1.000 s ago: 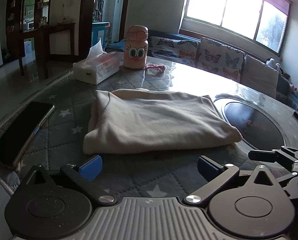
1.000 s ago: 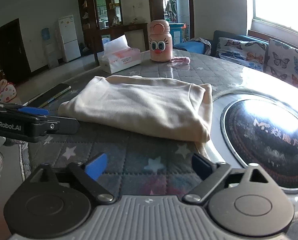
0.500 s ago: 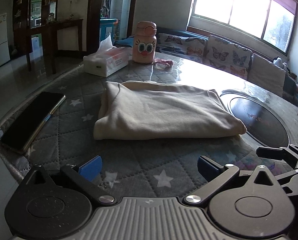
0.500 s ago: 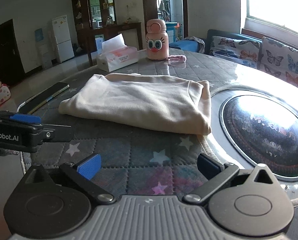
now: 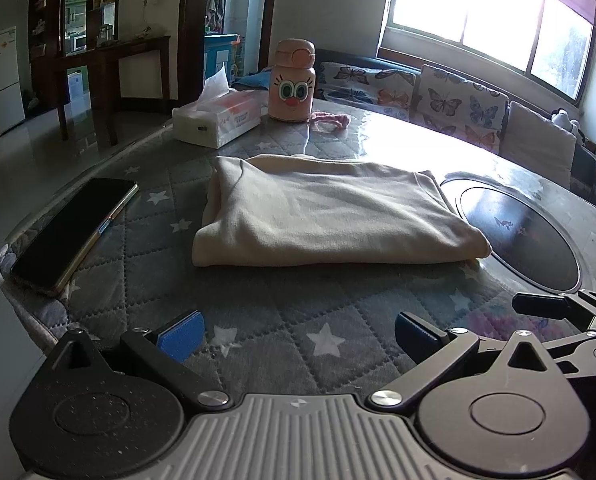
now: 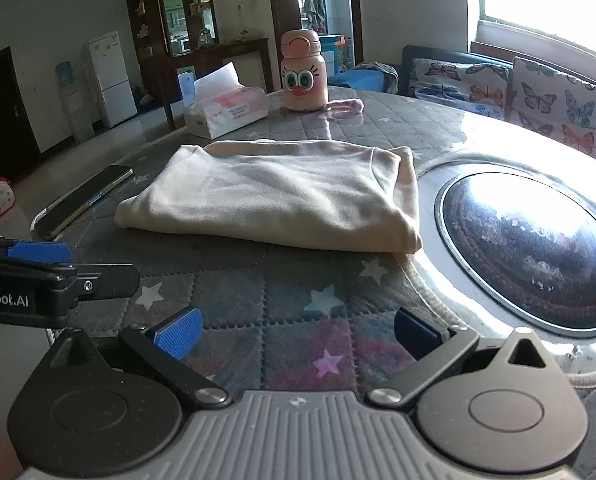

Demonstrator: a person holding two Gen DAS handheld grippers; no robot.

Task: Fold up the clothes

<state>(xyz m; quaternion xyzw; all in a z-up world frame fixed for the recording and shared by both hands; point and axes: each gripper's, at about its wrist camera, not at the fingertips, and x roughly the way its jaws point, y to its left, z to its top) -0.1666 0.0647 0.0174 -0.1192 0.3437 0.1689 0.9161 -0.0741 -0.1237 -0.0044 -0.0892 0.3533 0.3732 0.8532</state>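
Note:
A cream garment (image 5: 326, 212) lies folded into a flat rectangle on the grey star-quilted table cover (image 5: 257, 320); it also shows in the right wrist view (image 6: 281, 196). My left gripper (image 5: 298, 334) is open and empty, held back from the garment's near edge. My right gripper (image 6: 298, 330) is open and empty, also short of the garment. The left gripper's side shows at the left of the right wrist view (image 6: 49, 280); the right gripper's fingers show at the right of the left wrist view (image 5: 570, 312).
A phone (image 5: 73, 228) lies at the table's left edge. A tissue box (image 5: 217, 118), a pink cartoon bottle (image 5: 291, 80) and a pink strap (image 5: 332, 119) stand behind the garment. A round dark hotplate (image 6: 530, 244) sits right of it. A sofa stands beyond.
Both grippers have drawn back from the folded garment toward the table's near edge and risen slightly. The garment has not moved. Both stay open.

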